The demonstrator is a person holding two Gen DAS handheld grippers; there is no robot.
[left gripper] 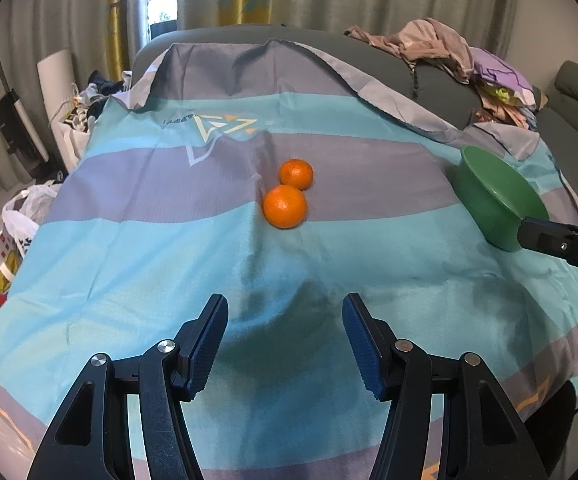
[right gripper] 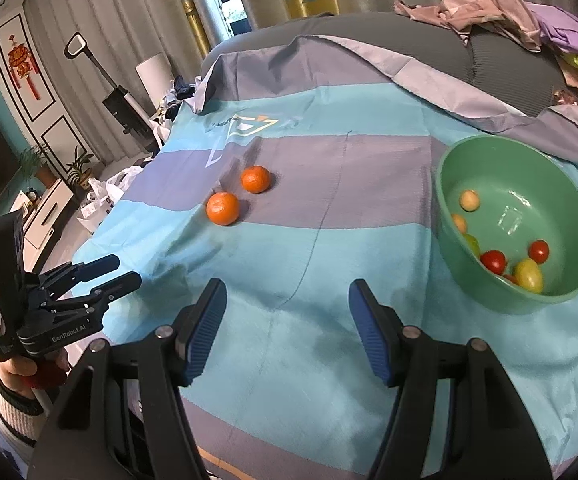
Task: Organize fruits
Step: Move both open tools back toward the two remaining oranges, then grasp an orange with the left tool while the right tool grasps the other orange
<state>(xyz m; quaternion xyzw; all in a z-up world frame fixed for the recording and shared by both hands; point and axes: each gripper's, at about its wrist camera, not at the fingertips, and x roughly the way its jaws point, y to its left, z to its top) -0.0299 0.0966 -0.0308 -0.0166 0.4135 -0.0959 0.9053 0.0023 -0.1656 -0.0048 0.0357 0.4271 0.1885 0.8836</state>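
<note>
Two oranges lie side by side in the middle of the striped blue and grey cloth: the nearer orange (left gripper: 285, 206) (right gripper: 222, 208) and the farther orange (left gripper: 296, 174) (right gripper: 255, 179). A green bowl (left gripper: 497, 200) (right gripper: 561, 200) stands to the right. It holds several small fruits, among them a red tomato (right gripper: 493, 262) and a yellow-green fruit (right gripper: 529, 276). My left gripper (left gripper: 285, 300) (right gripper: 125, 270) is open and empty, short of the oranges. My right gripper (right gripper: 288, 286) is open and empty above bare cloth, left of the bowl. One of its fingers (left gripper: 549, 238) overlaps the bowl's near rim in the left wrist view.
The cloth (left gripper: 169, 260) covers a grey sofa (left gripper: 441, 92) with a pile of clothes (left gripper: 441, 48) at the back right. Plastic bags (left gripper: 13, 224) and clutter lie on the floor to the left. A hand in a striped sleeve (right gripper: 13, 404) holds the left gripper.
</note>
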